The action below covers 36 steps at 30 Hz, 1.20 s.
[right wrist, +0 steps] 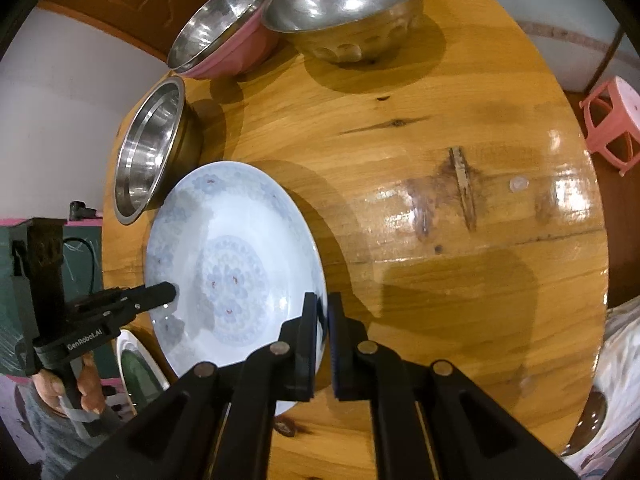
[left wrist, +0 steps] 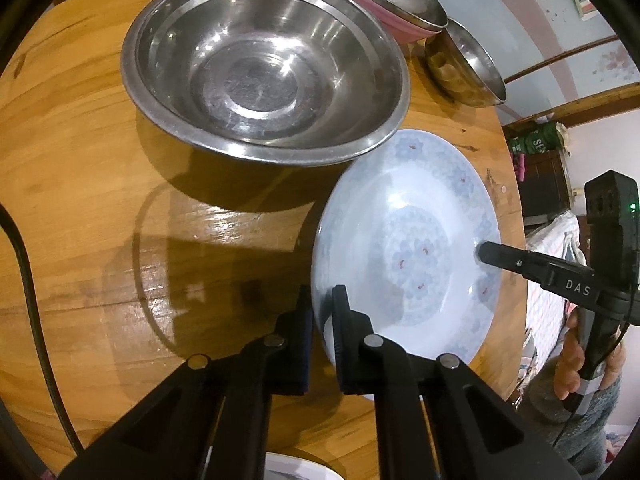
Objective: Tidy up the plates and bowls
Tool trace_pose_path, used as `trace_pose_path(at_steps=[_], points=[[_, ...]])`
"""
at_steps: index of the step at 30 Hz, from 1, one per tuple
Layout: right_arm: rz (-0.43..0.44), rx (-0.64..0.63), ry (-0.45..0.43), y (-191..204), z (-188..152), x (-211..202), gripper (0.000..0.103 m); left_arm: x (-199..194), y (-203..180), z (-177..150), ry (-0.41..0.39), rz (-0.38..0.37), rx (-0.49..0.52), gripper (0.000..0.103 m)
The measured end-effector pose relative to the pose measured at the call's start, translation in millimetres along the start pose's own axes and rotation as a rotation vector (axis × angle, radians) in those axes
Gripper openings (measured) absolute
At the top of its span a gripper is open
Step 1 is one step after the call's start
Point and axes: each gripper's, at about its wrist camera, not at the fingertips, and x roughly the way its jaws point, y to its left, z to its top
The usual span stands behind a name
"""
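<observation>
A pale blue flowered plate [left wrist: 408, 248] is held over the round wooden table [left wrist: 100, 152]; it also shows in the right wrist view [right wrist: 232, 264]. My left gripper [left wrist: 322, 312] is shut on its near rim; it appears from the side in the right wrist view [right wrist: 170, 292]. My right gripper [right wrist: 322, 312] is shut on the opposite rim; it appears in the left wrist view [left wrist: 480, 250]. A large steel bowl [left wrist: 264, 64] sits beyond the plate, also in the right wrist view [right wrist: 150, 148].
A steel bowl nested in a pink bowl [right wrist: 224, 24] and a dimpled steel bowl [right wrist: 348, 8] stand at the far edge. A white dish with a green centre [right wrist: 138, 368] lies under the plate's left side. A pink stool [right wrist: 612, 124] stands off the table.
</observation>
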Motion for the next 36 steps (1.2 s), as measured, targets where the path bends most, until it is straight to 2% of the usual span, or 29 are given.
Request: trace_pose_path(at_steps=[11, 17, 25, 29, 36], points=[[0.01, 0.005, -0.003, 7, -18, -13, 0.005, -22, -12, -12, -0.029, 0.003, -0.013, 0.005], [0.021, -0.008, -0.028, 26, -38, -35, 0.005, -51, -21, -34, -0.068, -0.01, -0.016, 0.005], [0.019, -0.083, -0.061, 71, -79, -68, 0.005, -105, -17, -83, -0.136, -0.002, -0.019, 0.005], [0.024, -0.137, -0.075, 104, -103, -79, 0.005, -139, 0, -116, -0.185, 0.009, -0.042, 0.005], [0.038, -0.215, -0.062, 154, -134, -76, 0.005, -175, 34, -172, -0.235, 0.035, -0.089, 0.005]])
